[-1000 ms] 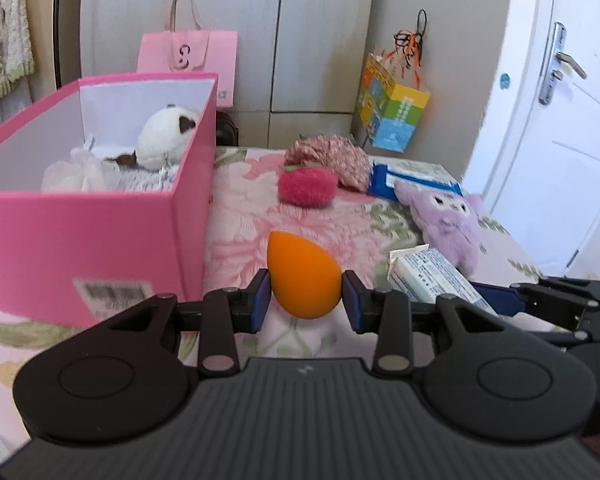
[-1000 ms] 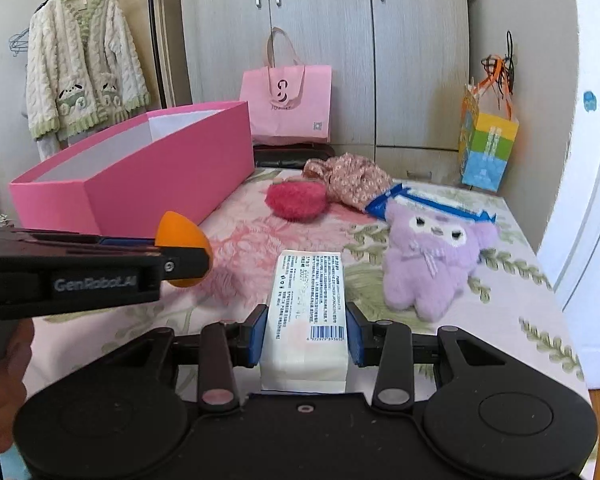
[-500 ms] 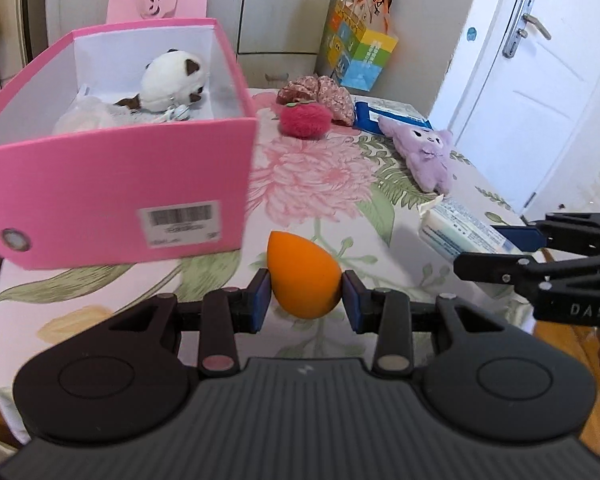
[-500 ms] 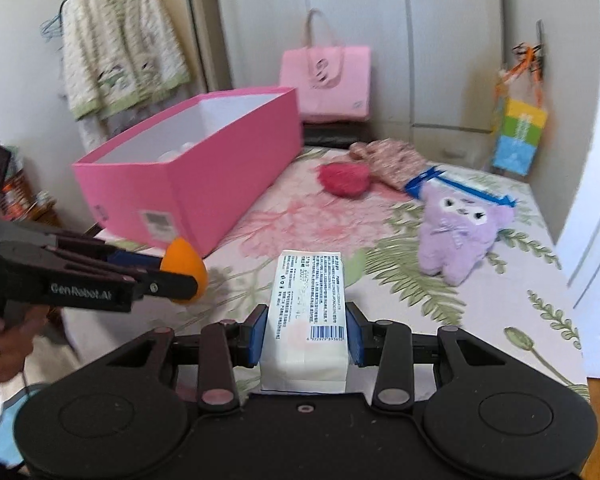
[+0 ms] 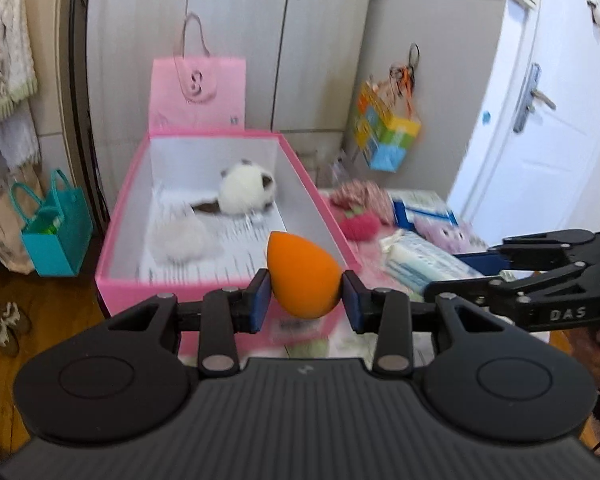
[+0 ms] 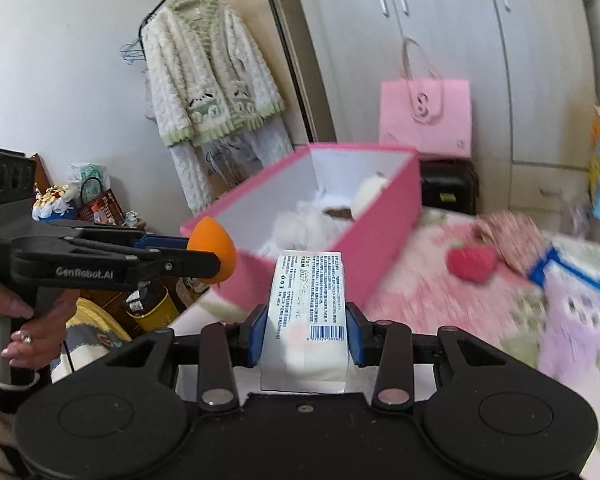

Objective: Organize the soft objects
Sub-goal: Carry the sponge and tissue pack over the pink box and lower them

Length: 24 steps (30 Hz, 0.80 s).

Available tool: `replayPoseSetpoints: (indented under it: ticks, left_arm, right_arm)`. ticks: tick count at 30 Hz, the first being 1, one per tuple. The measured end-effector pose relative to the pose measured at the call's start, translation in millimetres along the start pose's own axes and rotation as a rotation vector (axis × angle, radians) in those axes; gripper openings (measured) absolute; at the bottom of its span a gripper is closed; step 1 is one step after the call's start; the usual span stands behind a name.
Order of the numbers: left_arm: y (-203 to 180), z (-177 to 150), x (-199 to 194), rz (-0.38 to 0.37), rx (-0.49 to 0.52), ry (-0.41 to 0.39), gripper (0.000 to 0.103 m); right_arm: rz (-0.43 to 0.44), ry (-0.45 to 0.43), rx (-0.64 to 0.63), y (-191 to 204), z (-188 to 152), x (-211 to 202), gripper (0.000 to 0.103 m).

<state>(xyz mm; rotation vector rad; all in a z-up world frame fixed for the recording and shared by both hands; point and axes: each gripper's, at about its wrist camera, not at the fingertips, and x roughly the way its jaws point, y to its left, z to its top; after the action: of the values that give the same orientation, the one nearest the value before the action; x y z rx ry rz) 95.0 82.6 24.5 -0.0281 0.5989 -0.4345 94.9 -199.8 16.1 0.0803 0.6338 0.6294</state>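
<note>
- Sponge and box: an orange teardrop makeup sponge (image 5: 303, 276) is pinched between the blue fingers of the left gripper (image 5: 305, 295), pointed end tilted up and to the left. It hangs in the air at the near short end of the pink box (image 5: 118, 224). Whether it is already over the box's near rim or just short of it cannot be told.
- The box's long axis runs straight away from the left gripper, so the open interior lies ahead of and below the sponge.
- Inside the box lie a white plush with brown patches (image 5: 246, 192) towards the far end and a pale fluffy item (image 5: 178, 238) nearer; bare floor of the box shows between them and the near wall.
- The right gripper (image 6: 305, 330) is closed on a white tissue pack (image 6: 306, 308), held lengthwise with its barcode facing up, also in the air. It sits to the right of the left gripper and looks further from the box opening.
- Left on the floral bed (image 6: 420, 280): a red fuzzy plush (image 6: 471, 262), a patterned cloth pouch (image 6: 514, 240), a blue-edged packet (image 6: 556, 264) and a purple plush (image 6: 576, 320), all to the right of the box.
- Judgement: the left gripper is better placed to drop first; the box's near wall is the only thing to clear.
</note>
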Motion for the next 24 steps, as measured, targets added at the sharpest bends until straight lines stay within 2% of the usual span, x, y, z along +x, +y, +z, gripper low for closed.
replayPoseSetpoints:
  ticks: [5,9,12,16,18,21,24]
  left_arm:
    - [15,27,15,0.019,0.008,-0.011,0.037]
    - [31,46,38,0.013,-0.004,0.041,0.037]
    - [51,59,58,-0.005,-0.054,0.086,0.037]
    - [67,72,85,0.058,-0.052,0.117,0.037]
    - [76,79,104,0.054,-0.068,0.168,0.037]
    - [83,88,131,0.060,-0.075,0.230,0.037]
    - [85,95,156,0.102,-0.028,0.258,0.038]
  right_arm:
    - [0.045,0.020,0.004,-4,43,30,0.045]
    - [0.064,0.040,-0.010,-6,67,54,0.045]
    - [0.044,0.047,-0.033,-4,81,76,0.045]
    - [-0.069,0.056,-0.138,-2,94,107,0.045]
    - [-0.118,0.075,-0.179,-5,102,124,0.045]
    - [-0.085,0.136,-0.189,-18,114,151,0.045]
    - [-0.063,0.187,-0.208,-27,119,176,0.045]
